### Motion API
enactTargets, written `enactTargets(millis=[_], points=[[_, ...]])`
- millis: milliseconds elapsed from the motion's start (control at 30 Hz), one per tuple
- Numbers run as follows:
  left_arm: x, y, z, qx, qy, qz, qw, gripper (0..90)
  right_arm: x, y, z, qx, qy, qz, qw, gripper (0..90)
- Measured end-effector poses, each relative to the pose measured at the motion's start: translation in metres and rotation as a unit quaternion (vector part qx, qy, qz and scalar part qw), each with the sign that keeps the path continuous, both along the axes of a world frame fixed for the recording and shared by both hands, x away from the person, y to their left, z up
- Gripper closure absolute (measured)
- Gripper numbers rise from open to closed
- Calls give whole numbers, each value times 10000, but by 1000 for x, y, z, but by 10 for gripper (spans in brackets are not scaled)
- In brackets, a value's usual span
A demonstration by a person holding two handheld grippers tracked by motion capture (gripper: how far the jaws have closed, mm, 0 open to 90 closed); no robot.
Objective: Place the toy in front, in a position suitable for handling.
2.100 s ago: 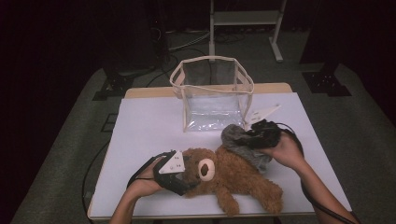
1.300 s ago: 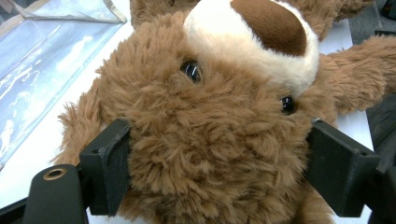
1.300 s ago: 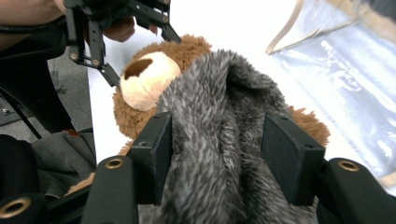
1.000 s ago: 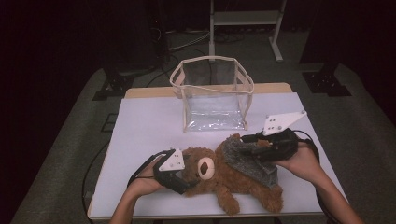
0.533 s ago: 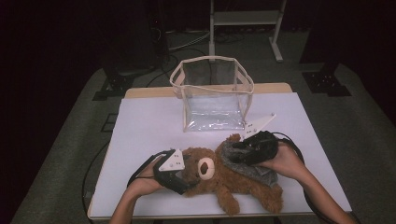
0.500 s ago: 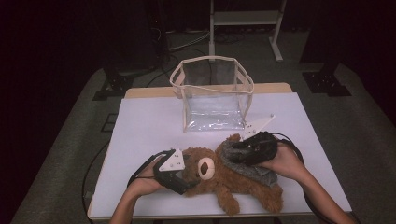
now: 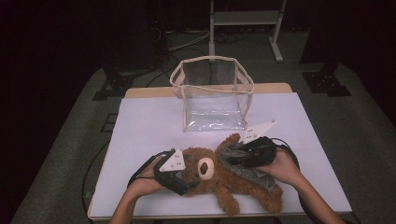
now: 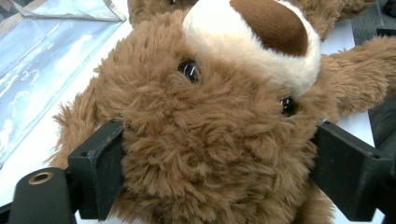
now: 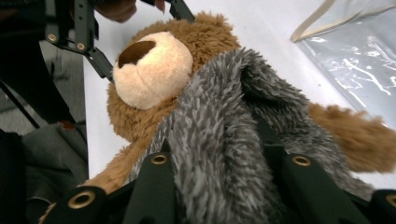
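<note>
A brown teddy bear (image 7: 205, 169) lies on its back on the white table (image 7: 149, 126), with a grey fuzzy cloth (image 7: 250, 171) over its chest. My left gripper (image 7: 187, 179) grips the bear's head (image 8: 215, 116); both fingers (image 8: 100, 168) press into the fur, and its jaws have just been opening a little. My right gripper (image 7: 236, 157) is low over the bear's body. Its jaws have just been closing, and the grey cloth (image 9: 219, 126) is pinched between them (image 9: 224, 186). The bear's snout (image 9: 149, 70) and the left gripper (image 9: 84, 32) show beyond.
A clear plastic bag (image 7: 212, 98) with cream trim stands open-topped at the back middle of the table, just behind the bear; its corner (image 9: 355, 51) lies close by. Bare table lies to the left and far right. The front edge is near the bear's legs.
The right hand has come down and slightly left onto the bear's chest, and its jaws have closed on the grey cloth. The left hand and the bear's head have stayed put.
</note>
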State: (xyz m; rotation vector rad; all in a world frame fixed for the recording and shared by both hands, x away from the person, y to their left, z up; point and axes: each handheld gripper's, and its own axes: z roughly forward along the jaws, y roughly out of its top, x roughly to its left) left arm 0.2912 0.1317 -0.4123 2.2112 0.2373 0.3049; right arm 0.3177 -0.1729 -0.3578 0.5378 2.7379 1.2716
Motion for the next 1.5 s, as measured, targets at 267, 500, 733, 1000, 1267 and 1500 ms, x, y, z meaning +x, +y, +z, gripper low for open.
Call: enactTargets(millis=[267,500,733,1000,1267,1500], points=[[1,0,0,-13,33,69,10000,111,-16,-60,-3,402,-121,-715,9966,688],[4,-2,-1,-67,47,190,9998,120,-33,-86,-18,750,67,-1041,9917,688],[5,-2,-1,-105,31,242,9996,126,-45,-38,-8,827,-73,-353,9959,684],[4,4,6,-113,-63,147,9998,105,-49,-42,-22,705,-324,-551,9955,693],[4,14,6,-91,59,54,9999,246,-49,-63,-26,657,-344,-718,9947,693],[2,2,-2,-95,137,117,9998,298,-43,-79,-33,709,-231,-1008,9921,693]])
